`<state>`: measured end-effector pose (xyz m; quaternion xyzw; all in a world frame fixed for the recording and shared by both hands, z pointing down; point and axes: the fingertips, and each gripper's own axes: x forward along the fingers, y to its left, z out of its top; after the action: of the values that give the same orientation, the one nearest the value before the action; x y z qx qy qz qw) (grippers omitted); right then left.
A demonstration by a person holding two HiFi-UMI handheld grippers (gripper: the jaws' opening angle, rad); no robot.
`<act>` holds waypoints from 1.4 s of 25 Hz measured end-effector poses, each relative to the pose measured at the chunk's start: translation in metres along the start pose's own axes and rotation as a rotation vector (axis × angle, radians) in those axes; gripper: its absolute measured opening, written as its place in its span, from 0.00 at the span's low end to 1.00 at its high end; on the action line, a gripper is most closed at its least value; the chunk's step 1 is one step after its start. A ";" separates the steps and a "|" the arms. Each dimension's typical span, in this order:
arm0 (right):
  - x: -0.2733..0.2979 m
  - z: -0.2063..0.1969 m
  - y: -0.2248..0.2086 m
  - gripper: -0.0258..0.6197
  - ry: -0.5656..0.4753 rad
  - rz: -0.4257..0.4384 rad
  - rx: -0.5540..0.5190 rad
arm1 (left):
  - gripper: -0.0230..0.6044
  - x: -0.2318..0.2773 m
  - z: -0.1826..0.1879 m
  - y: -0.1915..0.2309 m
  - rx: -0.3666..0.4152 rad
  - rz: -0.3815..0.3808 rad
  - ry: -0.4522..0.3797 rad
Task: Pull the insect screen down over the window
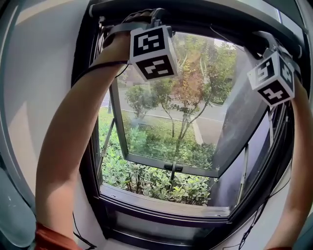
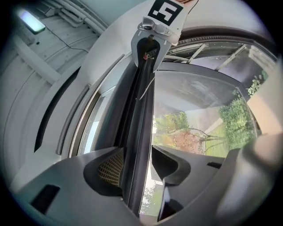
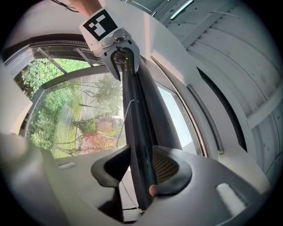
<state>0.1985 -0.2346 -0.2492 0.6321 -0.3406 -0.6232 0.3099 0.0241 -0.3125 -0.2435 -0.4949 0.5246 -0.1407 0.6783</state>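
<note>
The insect screen's dark pull bar point(image 1: 195, 12) runs along the top of the window frame, high up. Both of the person's arms reach up to it. My left gripper point(image 1: 148, 22) is at the bar's left part, mostly hidden behind its marker cube. My right gripper point(image 1: 275, 46) is at the bar's right end. In the left gripper view the bar point(image 2: 137, 132) passes between the jaws of my left gripper point(image 2: 142, 163), resting against the mesh pad point(image 2: 111, 167), with a gap on the other side. In the right gripper view the bar point(image 3: 137, 132) lies between the jaws of my right gripper point(image 3: 142, 164), loosely.
Below the bar the glass sash point(image 1: 171, 112) is swung outward, with trees, shrubs and a path beyond. The black window frame point(image 1: 93, 161) and the sill point(image 1: 161, 206) surround the opening. A white wall point(image 1: 44, 73) lies to the left. A ceiling light point(image 2: 31, 20) shows overhead.
</note>
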 end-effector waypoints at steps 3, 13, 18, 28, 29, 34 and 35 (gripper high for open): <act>0.008 -0.009 0.010 0.29 0.033 0.038 -0.017 | 0.34 0.007 -0.005 0.000 0.033 -0.026 0.032; 0.021 -0.022 0.009 0.29 0.059 0.033 -0.043 | 0.38 0.016 -0.015 -0.002 0.164 -0.044 0.080; 0.020 -0.020 0.008 0.29 0.057 0.034 -0.043 | 0.39 0.015 -0.014 -0.003 0.147 -0.070 0.079; 0.013 -0.015 0.008 0.29 0.030 0.065 0.014 | 0.38 0.009 -0.010 -0.005 0.105 -0.076 0.056; 0.011 -0.015 0.009 0.29 0.030 0.069 0.015 | 0.38 0.008 -0.010 -0.006 0.103 -0.081 0.052; 0.004 -0.015 0.018 0.32 0.014 0.104 0.036 | 0.38 0.001 -0.010 -0.018 0.096 -0.123 0.042; 0.004 -0.014 0.019 0.32 0.014 0.109 0.041 | 0.39 0.000 -0.010 -0.019 0.092 -0.131 0.041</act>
<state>0.2118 -0.2493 -0.2351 0.6231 -0.3852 -0.5938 0.3329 0.0221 -0.3269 -0.2277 -0.4933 0.4978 -0.2189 0.6789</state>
